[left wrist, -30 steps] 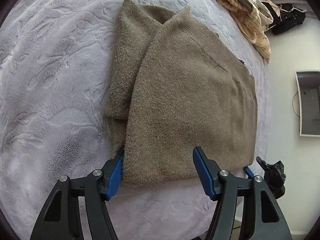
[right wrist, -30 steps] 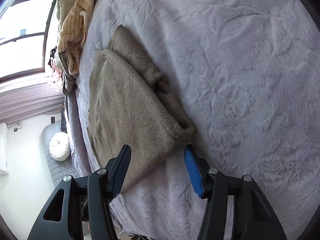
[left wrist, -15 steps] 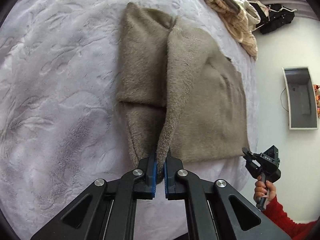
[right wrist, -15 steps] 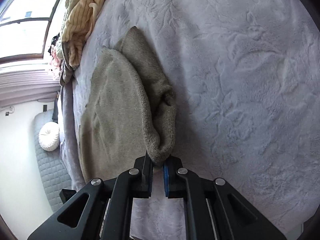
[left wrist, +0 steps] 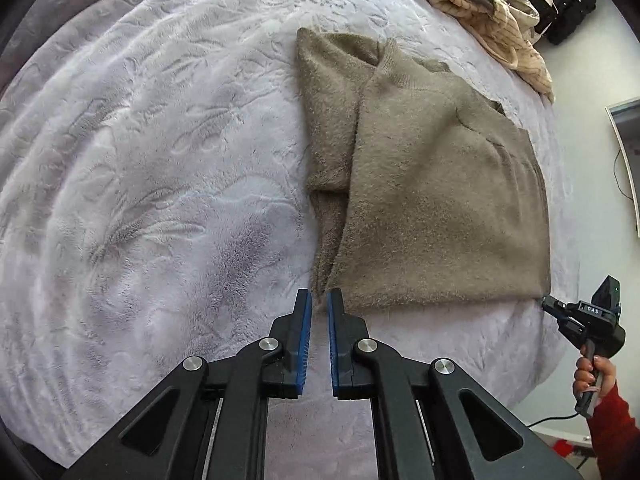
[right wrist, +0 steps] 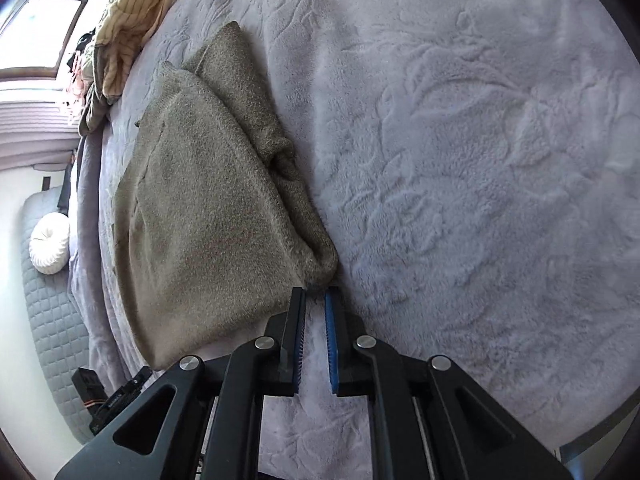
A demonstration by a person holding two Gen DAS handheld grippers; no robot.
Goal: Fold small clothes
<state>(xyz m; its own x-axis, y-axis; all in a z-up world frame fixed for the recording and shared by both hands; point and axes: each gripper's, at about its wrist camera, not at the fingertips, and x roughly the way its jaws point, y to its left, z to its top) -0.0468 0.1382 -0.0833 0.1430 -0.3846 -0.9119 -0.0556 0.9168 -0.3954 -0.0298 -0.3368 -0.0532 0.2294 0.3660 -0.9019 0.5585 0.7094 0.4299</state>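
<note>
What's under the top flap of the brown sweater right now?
Under the top layer of the brown sweater, a folded sleeve or side panel sticks out along its edge, lying on the grey blanket. How far it runs beneath is covered.

White letters "DAS", small label on the right gripper (left wrist: 548, 305) body, left wrist view

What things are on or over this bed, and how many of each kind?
Taupe fuzzy knitted sweater, folded: 1
Heap of cream striped clothes: 1
Lilac embossed plush blanket: 1
Black two-finger grippers with blue pads, the left gripper and the right gripper: 2
Total: 5
</note>
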